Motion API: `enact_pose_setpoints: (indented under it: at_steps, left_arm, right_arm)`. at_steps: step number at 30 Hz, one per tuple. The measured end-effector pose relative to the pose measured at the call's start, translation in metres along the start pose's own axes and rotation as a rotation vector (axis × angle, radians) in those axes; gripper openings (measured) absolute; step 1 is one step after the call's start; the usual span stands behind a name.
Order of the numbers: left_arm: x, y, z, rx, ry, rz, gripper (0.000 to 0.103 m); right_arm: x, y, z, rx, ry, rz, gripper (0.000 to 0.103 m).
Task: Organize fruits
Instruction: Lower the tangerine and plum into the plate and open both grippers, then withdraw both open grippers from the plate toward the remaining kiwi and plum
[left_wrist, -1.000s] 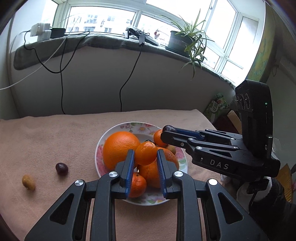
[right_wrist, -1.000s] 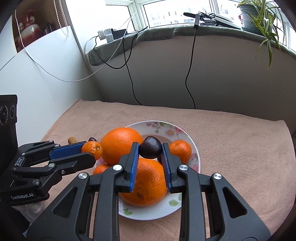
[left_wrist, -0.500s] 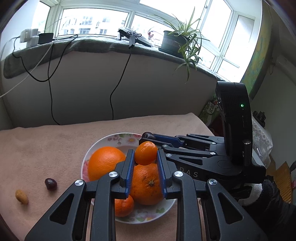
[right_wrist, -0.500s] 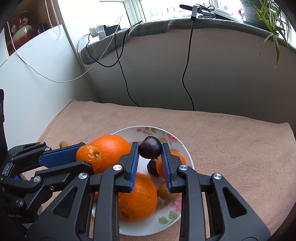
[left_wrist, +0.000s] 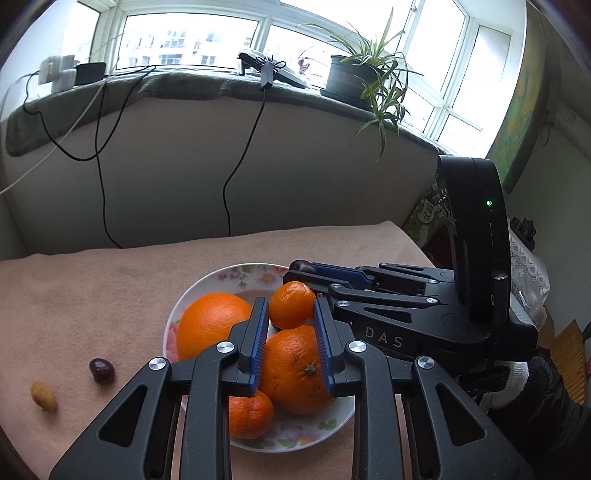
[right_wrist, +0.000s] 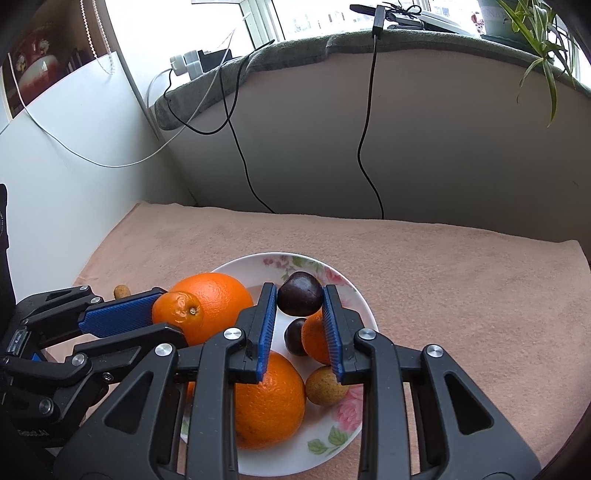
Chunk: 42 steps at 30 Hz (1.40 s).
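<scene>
Over the plate (right_wrist: 364, 306) on the desk (right_wrist: 461, 280), the left tongs (left_wrist: 290, 314) pinch a small orange (left_wrist: 291, 304), its stem end facing right. The right tongs (right_wrist: 300, 300) pinch a round plum (right_wrist: 299, 298). Big oranges (right_wrist: 267, 398) sit below.

The left gripper (left_wrist: 289, 325) is covering part of the small tangerine (left_wrist: 249, 413) and the near rim of the plate (left_wrist: 192, 295). Beside the plate, the right gripper (left_wrist: 301, 271) is hiding most of a dark plum (left_wrist: 300, 265). In the right wrist view, the tan fruit (right_wrist: 122, 291) behind the plate (right_wrist: 354, 295) is mostly hiding behind the left gripper (right_wrist: 162, 314).
</scene>
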<state>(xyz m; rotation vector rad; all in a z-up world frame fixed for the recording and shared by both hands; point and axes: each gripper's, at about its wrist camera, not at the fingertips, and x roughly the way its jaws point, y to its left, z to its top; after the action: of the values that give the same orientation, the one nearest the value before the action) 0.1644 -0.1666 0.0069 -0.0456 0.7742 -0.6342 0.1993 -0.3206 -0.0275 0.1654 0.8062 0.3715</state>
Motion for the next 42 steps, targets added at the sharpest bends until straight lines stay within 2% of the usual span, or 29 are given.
enact_pose_setpoints:
  at_steps: [1,4,7,11,14,16,18,20,22,28,34,42]
  left_arm:
    - [0.000,0.000,0.000,0.000,-0.001,0.006,0.023]
    - [0.001,0.001,0.000,-0.002,0.000,0.013,0.024]
    - [0.001,0.002,-0.001,-0.005,-0.001,0.021,0.025]
    - [-0.001,0.002,-0.001,-0.006,-0.005,0.027,0.034]
    - [-0.003,0.002,-0.001,-0.004,-0.011,0.034,0.043]
    - [-0.004,0.003,-0.001,-0.004,-0.014,0.035,0.045]
    - [-0.006,0.003,-0.002,-0.006,-0.019,0.038,0.048]
    - [-0.008,0.004,-0.002,-0.011,-0.024,0.037,0.052]
    - [-0.009,0.004,-0.002,-0.013,-0.029,0.036,0.059]
    - [-0.018,0.003,-0.005,-0.008,-0.044,0.040,0.069]
    - [-0.027,0.004,-0.009,-0.006,-0.050,0.053,0.074]
    - [-0.042,0.007,-0.017,-0.006,-0.063,0.072,0.075]
  right_arm:
    - [0.000,0.000,0.000,0.001,0.000,0.000,0.029]
    - [-0.001,-0.002,0.000,0.010,-0.011,-0.008,0.047]
    - [-0.002,-0.004,0.001,0.019,-0.014,-0.005,0.049]
    - [-0.005,-0.006,0.001,0.024,-0.022,-0.012,0.054]
    - [-0.007,-0.008,0.002,0.033,-0.028,-0.016,0.054]
    - [-0.010,-0.009,0.001,0.037,-0.030,-0.022,0.054]
    - [-0.012,-0.010,0.001,0.038,-0.030,-0.024,0.058]
    - [-0.014,-0.010,0.001,0.041,-0.037,-0.033,0.066]
    - [-0.017,-0.011,0.000,0.048,-0.043,-0.034,0.068]
    - [-0.025,-0.012,-0.001,0.067,-0.056,-0.052,0.080]
    - [-0.034,-0.005,-0.004,0.066,-0.059,-0.062,0.081]
    - [-0.044,0.010,-0.008,0.059,-0.069,-0.062,0.081]
